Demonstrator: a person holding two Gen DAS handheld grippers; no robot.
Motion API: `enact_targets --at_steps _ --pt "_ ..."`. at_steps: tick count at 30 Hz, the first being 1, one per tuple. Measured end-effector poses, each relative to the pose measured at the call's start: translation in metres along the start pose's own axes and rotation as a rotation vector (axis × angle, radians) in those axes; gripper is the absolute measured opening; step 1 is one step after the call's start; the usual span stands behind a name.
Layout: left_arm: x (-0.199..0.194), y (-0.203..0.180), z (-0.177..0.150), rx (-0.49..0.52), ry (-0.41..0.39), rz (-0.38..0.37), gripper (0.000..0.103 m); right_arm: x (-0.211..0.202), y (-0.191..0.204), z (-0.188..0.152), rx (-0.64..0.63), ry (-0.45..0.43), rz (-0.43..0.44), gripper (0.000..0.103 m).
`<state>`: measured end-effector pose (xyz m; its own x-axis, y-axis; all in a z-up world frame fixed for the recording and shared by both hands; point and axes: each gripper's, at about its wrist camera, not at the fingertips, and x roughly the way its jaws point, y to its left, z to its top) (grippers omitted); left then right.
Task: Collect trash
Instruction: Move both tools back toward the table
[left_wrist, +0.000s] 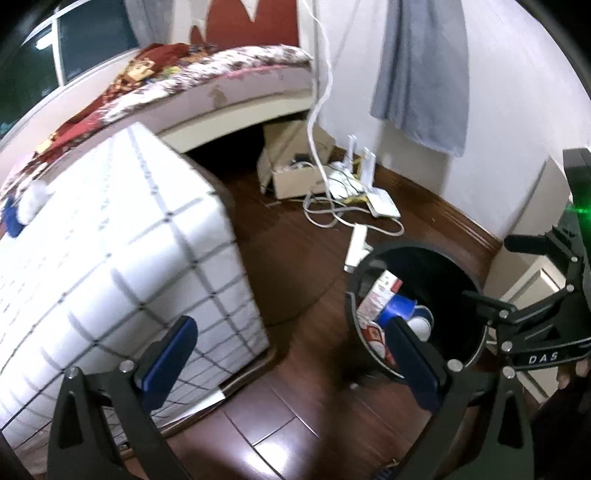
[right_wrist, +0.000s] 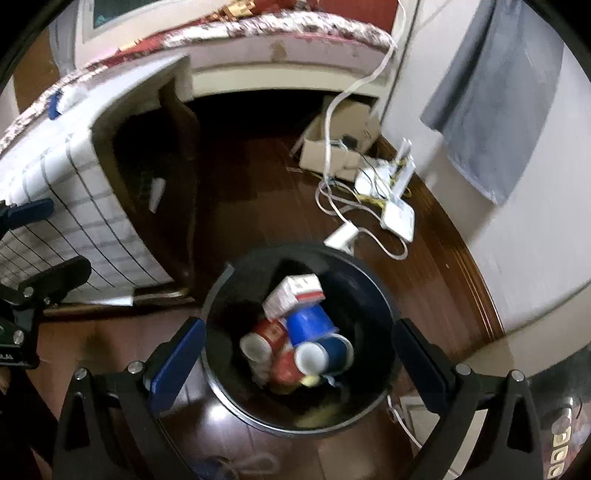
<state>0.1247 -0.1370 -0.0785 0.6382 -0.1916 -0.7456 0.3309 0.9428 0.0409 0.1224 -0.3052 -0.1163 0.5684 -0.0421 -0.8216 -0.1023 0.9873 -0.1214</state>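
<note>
A black round bin (right_wrist: 221, 288) stands on the wood floor. Inside it lie a white-and-red carton (right_wrist: 295, 295), two blue cups (right_wrist: 310, 323) and red cups (right_wrist: 264, 338). My right gripper (right_wrist: 299, 332) hangs open straight above the bin's mouth with nothing between its fingers. My left gripper (left_wrist: 291, 343) is open and empty too, over the floor between the covered table and the bin (left_wrist: 417, 245). In the left wrist view the right gripper (left_wrist: 506, 275) shows at the bin's right. A white crumpled thing (left_wrist: 33, 199) and a blue thing (left_wrist: 13, 221) lie on the table.
The table with a white grid cloth (left_wrist: 110, 240) stands left of the bin, and a bed (left_wrist: 221, 70) is behind it. A cardboard box (left_wrist: 295, 173), tangled cables, a white router (left_wrist: 384, 203) and a power strip (left_wrist: 356, 247) lie by the wall. A grey cloth (left_wrist: 417, 74) hangs there.
</note>
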Motion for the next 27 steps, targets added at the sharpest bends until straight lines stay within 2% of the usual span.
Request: enact_targets --at_steps 14,27 --pt "-0.043 0.07 -0.003 -0.144 -0.093 0.127 0.102 -0.026 0.075 0.048 -0.119 -0.132 0.096 0.102" --pt "-0.07 0.136 -0.024 -0.253 -0.119 0.242 0.102 -0.039 0.154 0.082 -0.225 -0.216 0.201 0.102"
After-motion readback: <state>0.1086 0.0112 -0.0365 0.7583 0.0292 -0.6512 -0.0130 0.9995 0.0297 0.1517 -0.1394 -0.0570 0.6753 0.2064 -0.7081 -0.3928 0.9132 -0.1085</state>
